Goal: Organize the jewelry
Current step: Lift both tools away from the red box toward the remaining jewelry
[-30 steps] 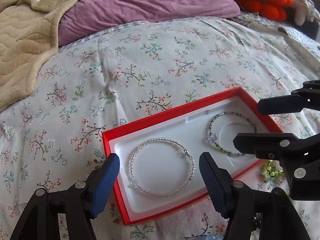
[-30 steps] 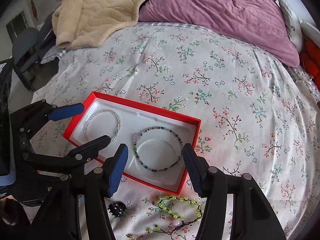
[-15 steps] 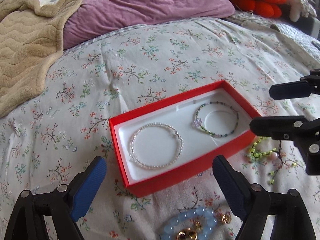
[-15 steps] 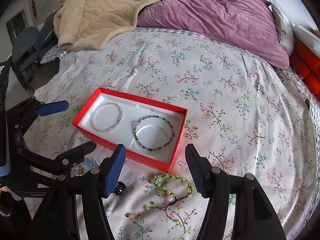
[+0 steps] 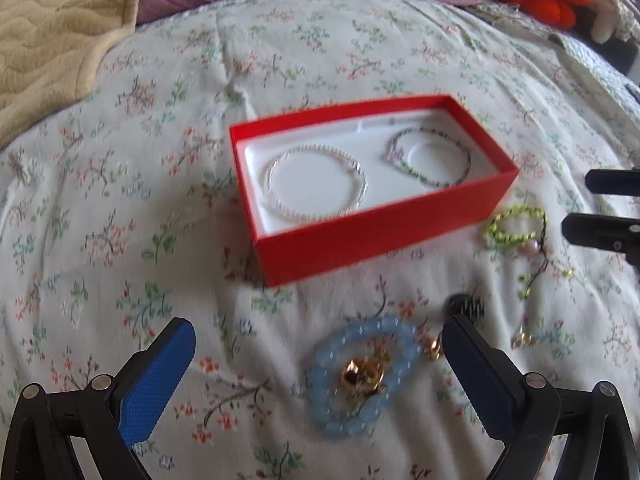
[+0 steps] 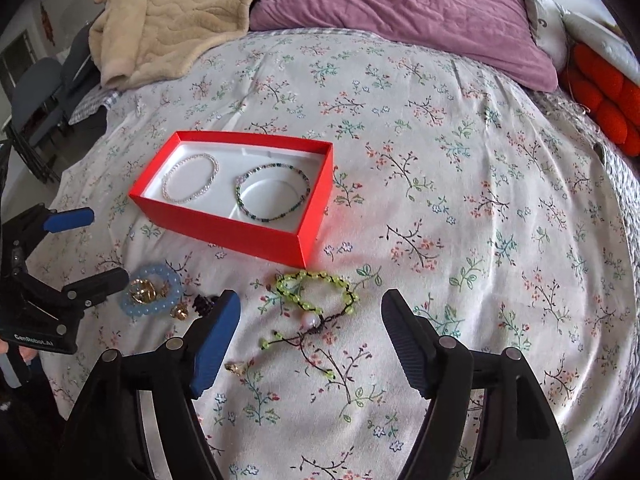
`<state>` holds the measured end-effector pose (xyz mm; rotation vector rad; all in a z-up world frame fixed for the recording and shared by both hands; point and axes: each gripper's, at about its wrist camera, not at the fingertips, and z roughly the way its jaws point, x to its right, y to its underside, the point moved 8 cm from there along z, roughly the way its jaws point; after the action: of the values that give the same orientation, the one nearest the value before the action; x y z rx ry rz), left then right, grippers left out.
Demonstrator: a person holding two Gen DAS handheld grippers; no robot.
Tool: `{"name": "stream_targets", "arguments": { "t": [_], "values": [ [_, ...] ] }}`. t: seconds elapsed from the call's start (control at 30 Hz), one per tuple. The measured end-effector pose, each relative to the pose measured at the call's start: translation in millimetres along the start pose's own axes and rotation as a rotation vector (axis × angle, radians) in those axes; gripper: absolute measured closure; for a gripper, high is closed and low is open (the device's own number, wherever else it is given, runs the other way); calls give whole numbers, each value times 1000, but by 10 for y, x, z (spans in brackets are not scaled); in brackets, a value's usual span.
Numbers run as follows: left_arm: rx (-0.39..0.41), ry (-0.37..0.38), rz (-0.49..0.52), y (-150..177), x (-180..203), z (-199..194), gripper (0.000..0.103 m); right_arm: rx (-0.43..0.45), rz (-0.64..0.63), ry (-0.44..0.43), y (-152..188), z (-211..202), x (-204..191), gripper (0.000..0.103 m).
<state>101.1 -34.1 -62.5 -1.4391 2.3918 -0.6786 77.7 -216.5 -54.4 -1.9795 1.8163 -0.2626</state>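
A red box [image 5: 384,236] [image 6: 240,236] with a white insert lies on the floral bedspread. It holds a clear bead bracelet [image 5: 316,178] [image 6: 190,182] and a dark green bead bracelet [image 5: 430,156] [image 6: 272,192]. In front of the box lie a pale blue bead bracelet [image 5: 360,372] [image 6: 150,290] with gold pieces inside it, a small black piece [image 5: 464,306] [image 6: 202,304], and a yellow-green bead bracelet on black cord [image 5: 516,224] [image 6: 316,290]. My left gripper [image 5: 316,364] [image 6: 86,246] is open and empty near the blue bracelet. My right gripper [image 6: 310,328] [image 5: 600,204] is open and empty near the yellow-green bracelet.
A purple pillow [image 6: 400,4] and a beige blanket [image 6: 168,12] lie at the far end of the bed. Orange cushions [image 6: 604,96] sit at the right edge. A small gold charm [image 6: 234,368] lies near my right gripper's left finger. Chairs [image 6: 28,92] stand off the bed's left.
Both grippers have pulled back from the box toward the near side of the bed. The loose jewelry in front of the box has come into view. The left gripper has opened wider.
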Motion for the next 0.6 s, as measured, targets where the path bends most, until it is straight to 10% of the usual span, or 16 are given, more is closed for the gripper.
{"name": "stream_targets", "arguments": {
  "t": [0.6],
  "values": [
    [-93,54,34,533,-219,84,2,-105,-89,75,619,131,91,26]
  ]
}}
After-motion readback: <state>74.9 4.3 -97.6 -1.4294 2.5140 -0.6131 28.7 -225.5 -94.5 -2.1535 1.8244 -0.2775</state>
